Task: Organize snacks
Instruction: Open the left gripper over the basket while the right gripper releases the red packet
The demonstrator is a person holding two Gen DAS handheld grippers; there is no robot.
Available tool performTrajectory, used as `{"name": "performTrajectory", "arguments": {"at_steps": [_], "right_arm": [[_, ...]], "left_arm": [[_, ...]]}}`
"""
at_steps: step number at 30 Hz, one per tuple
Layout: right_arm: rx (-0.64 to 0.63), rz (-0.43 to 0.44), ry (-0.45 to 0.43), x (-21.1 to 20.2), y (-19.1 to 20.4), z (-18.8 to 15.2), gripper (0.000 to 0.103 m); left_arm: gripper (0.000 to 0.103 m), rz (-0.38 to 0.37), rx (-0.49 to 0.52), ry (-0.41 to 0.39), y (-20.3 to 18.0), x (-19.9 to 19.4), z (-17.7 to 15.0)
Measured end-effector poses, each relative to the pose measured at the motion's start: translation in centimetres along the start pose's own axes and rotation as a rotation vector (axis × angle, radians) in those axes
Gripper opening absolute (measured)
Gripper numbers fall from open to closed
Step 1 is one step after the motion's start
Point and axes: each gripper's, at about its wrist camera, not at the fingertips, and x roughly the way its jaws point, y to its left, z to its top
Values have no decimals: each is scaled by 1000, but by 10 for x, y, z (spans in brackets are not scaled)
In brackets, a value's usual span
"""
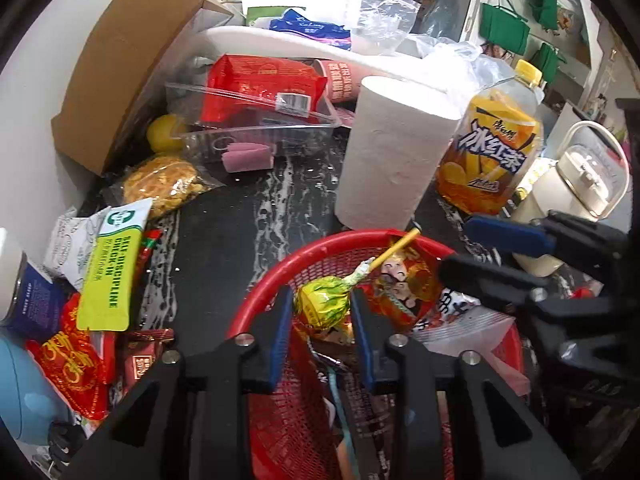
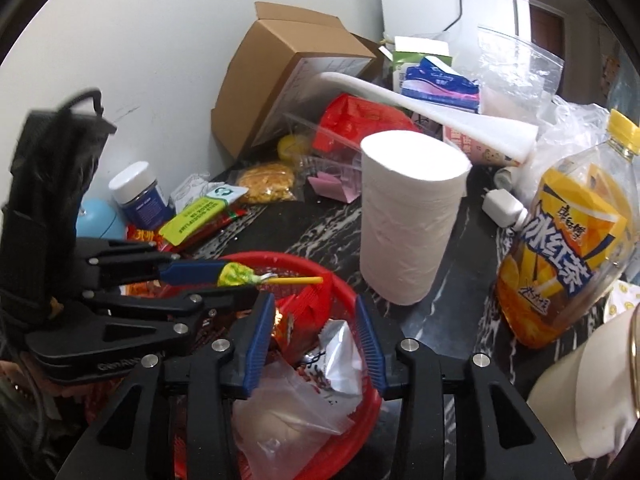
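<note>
A red mesh basket [image 1: 256, 300] [image 2: 340, 280] sits on the dark marble counter and holds several wrapped snacks. My left gripper [image 1: 320, 304] [image 2: 224, 280] is over the basket, shut on a lollipop [image 1: 320, 300] [image 2: 236, 274] with a yellow-green wrapper and a yellow stick [image 1: 396, 248] [image 2: 296, 280]. My right gripper [image 2: 316, 336] [image 1: 456, 248] hovers open and empty over the basket's near side, above a silver packet [image 2: 340, 352] and a clear bag [image 2: 288, 420].
A paper towel roll [image 1: 388, 156] [image 2: 408, 216] stands behind the basket. An iced tea bottle [image 1: 488, 148] [image 2: 568, 256] is on the right. Loose snacks [image 1: 108, 272], a clear tray [image 1: 256, 128] and a cardboard box [image 2: 288, 76] crowd the left and back.
</note>
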Motion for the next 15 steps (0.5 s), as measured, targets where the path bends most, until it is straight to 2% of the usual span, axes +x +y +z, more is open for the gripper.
{"name": "performTrajectory", "arguments": {"at_steps": [1, 3, 15], "right_arm": [[2, 0, -3, -1, 0, 0, 41], [4, -7, -2, -2, -2, 1, 41], [13, -6, 5, -8, 0, 3, 41]], "left_arm": [[39, 4, 0, -3, 0, -1, 0], [42, 0, -2, -5, 0, -3, -1], [43, 48, -7, -35, 0, -21, 2]]}}
